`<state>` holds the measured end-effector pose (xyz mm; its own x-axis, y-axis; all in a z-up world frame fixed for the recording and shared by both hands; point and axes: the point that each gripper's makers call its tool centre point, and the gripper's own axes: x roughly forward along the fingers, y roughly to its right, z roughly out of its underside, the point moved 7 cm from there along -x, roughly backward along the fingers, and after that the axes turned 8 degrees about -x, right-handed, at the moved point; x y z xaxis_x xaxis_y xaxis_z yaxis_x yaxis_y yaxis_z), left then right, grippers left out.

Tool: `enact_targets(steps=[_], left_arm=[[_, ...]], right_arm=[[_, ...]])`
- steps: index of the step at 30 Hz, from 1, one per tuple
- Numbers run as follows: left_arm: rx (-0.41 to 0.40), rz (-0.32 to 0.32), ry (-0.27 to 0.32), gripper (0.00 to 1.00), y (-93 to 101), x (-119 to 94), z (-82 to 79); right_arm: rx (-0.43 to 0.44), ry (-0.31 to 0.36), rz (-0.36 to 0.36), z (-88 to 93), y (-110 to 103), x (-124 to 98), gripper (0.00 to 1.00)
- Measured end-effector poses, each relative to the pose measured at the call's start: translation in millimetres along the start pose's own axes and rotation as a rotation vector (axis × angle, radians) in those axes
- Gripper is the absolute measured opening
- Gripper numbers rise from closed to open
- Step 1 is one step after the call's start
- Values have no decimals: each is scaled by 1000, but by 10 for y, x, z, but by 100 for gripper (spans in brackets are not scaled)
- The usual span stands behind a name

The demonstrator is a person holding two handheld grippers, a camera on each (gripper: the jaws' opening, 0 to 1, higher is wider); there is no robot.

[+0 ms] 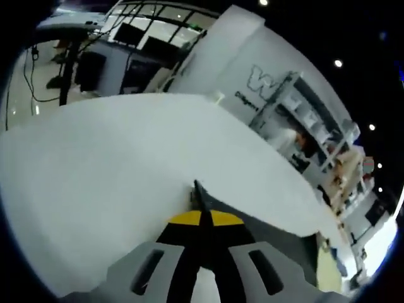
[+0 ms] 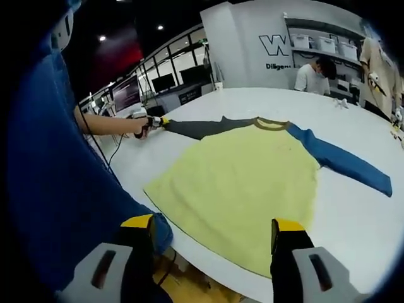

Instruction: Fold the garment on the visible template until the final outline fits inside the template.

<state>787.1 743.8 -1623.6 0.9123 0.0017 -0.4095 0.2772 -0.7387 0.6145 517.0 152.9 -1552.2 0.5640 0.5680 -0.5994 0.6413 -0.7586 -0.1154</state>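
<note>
I had the left gripper [image 2: 154, 122] with jaws together on the dark sleeve [image 2: 202, 127] end. The garment [image 2: 243, 189] lay flat on the worktop [image 2: 366, 221]. The right gripper [image 2: 214, 243], jaws apart, hung near the hem.

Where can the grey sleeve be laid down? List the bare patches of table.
Bare white table lies beyond the collar, toward the far edge, and beside the blue sleeve on both flanks. The left gripper pinches the grey sleeve at its cuff. The yellow body crowds the near edge.
</note>
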Motion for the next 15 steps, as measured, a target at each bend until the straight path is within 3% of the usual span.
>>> enact_targets(steps=[4, 6, 9, 10, 15], left_arm=[[85, 90, 37, 0, 280, -71, -127], [86, 183, 74, 0, 553, -157, -231], [128, 241, 91, 0, 784, -285, -311], [154, 291, 103, 0, 932, -360, -342], [240, 471, 74, 0, 1505, -576, -353]], right_arm=[[5, 7, -3, 45, 20, -8, 72], [9, 12, -7, 66, 45, -15, 72], [7, 12, -10, 67, 55, -24, 72], [6, 15, -11, 64, 62, -30, 72], [13, 31, -18, 83, 77, -32, 71]])
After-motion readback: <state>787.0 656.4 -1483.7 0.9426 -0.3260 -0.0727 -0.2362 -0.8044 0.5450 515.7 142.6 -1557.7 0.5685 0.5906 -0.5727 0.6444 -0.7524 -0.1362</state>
